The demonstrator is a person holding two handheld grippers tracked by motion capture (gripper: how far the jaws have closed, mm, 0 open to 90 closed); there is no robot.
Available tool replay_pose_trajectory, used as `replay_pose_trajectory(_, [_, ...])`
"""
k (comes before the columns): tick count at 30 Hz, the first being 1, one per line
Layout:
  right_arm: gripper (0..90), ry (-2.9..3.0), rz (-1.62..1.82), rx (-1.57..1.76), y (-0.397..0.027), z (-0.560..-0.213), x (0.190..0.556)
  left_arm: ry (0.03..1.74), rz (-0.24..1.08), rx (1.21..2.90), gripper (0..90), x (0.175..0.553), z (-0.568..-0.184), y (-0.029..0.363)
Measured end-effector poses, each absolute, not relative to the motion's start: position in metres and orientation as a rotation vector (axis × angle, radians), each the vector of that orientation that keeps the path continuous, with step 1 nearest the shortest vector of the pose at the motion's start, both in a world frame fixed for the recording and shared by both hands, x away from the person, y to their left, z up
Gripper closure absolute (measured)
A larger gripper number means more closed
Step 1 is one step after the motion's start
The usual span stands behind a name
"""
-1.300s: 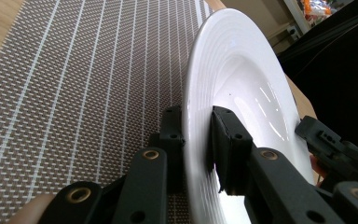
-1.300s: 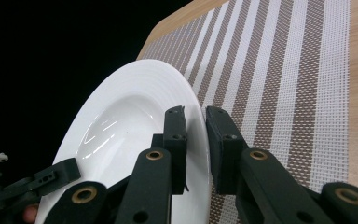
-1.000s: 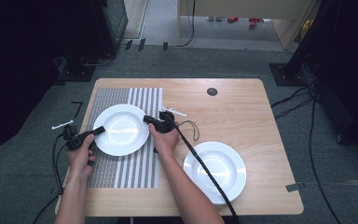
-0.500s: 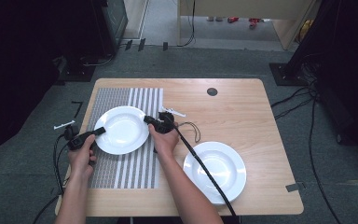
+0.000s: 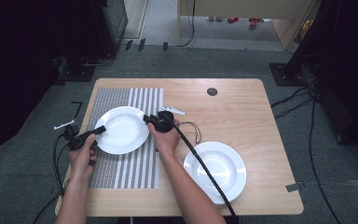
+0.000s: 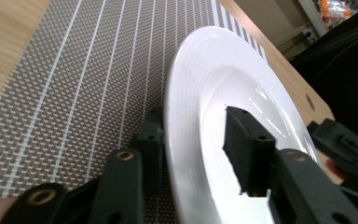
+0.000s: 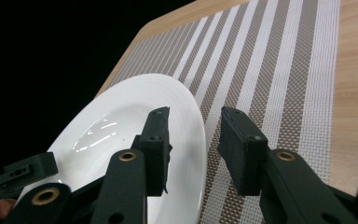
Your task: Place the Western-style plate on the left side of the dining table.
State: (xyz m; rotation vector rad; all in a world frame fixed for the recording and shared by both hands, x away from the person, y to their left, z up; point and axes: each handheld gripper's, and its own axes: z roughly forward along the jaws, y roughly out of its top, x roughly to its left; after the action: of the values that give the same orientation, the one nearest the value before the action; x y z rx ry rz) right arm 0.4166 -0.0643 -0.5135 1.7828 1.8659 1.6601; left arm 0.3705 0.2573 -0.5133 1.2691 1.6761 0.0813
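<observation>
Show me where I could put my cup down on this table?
Bare wood lies behind the second plate, between the striped placemat and the table's right edge, past the dark round hole. The near placemat is bare too. It's crowded where both hand-held grippers flank the held plate.

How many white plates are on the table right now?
2. One round white ceramic plate sits on the striped placemat, with both grippers at its rim. The other white plate rests on bare wood near the table's front right.
</observation>
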Motion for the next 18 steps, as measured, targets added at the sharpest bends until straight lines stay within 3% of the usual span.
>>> replay_pose_trajectory(10, [57.5, 1.859, 1.628, 1.732, -0.072, -0.489, 0.405, 1.633, 0.219, 1.288, 38.6, 0.357, -0.488, 0.258])
replay_pose_trajectory(13, [51.9, 1.865, 1.646, 1.706, -0.076, -0.483, 0.402, 1.617, 0.248, 1.318, 27.0, 0.352, -0.479, 0.255])
replay_pose_trajectory(18, [44.7, 1.933, 1.595, 1.653, -0.081, -0.475, 0.395, 1.595, 0.305, 1.353, 18.1, 0.342, -0.470, 0.249])
